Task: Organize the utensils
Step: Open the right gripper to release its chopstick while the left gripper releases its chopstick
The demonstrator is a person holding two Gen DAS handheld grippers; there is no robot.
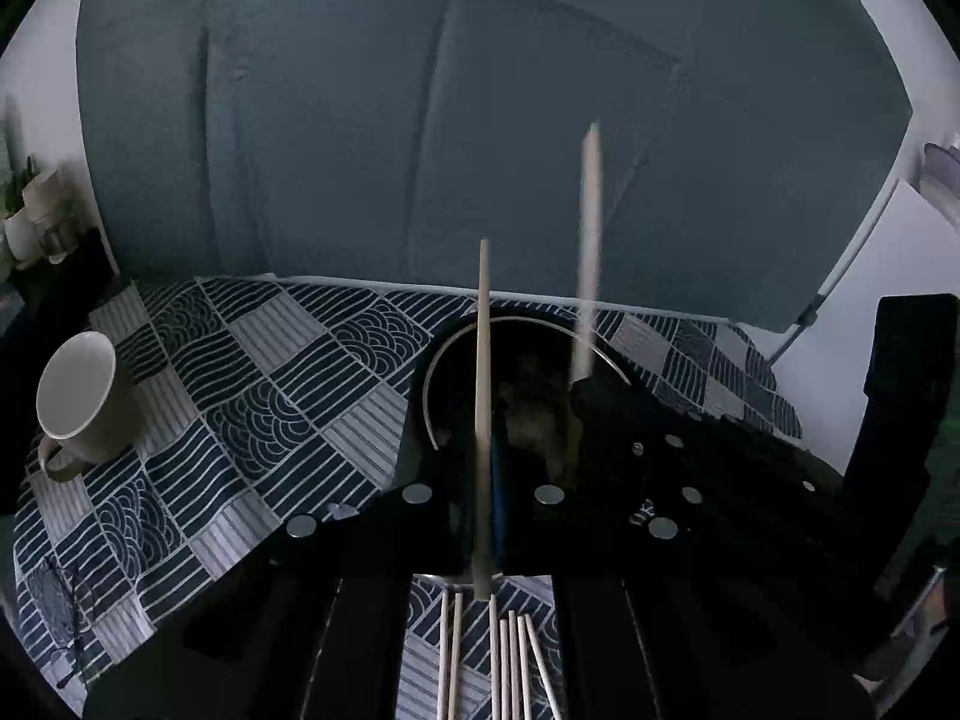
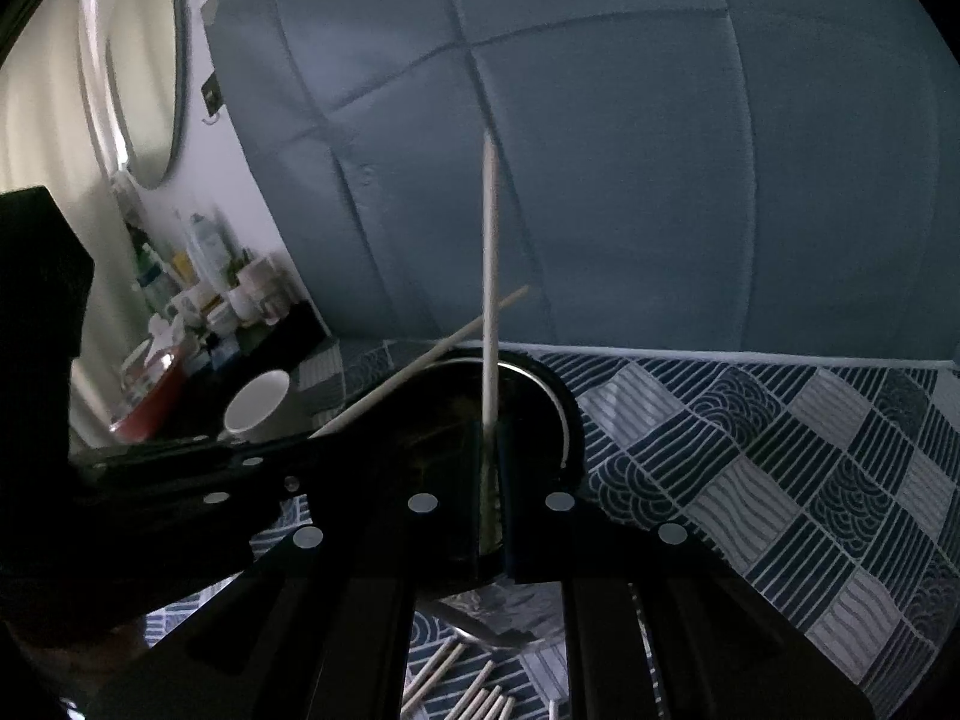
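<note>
My left gripper (image 1: 483, 516) is shut on a pale wooden chopstick (image 1: 482, 396) that stands upright over a dark round holder (image 1: 510, 360). My right gripper (image 2: 492, 498) is shut on another chopstick (image 2: 490, 276), also upright over the same holder (image 2: 558, 402). In the left wrist view the right gripper (image 1: 576, 414) and its chopstick (image 1: 589, 240) sit just right of mine. In the right wrist view the left gripper's chopstick (image 2: 420, 363) slants across from the left. Several more chopsticks (image 1: 510, 660) lie on the cloth below, also in the right wrist view (image 2: 474, 690).
A white mug (image 1: 81, 402) stands at the left on the patterned blue-and-white tablecloth (image 1: 270, 408). A blue padded panel (image 1: 420, 120) rises behind the table. Bottles and jars (image 2: 204, 288) crowd a shelf at far left. A metal utensil (image 2: 480, 630) lies near the loose chopsticks.
</note>
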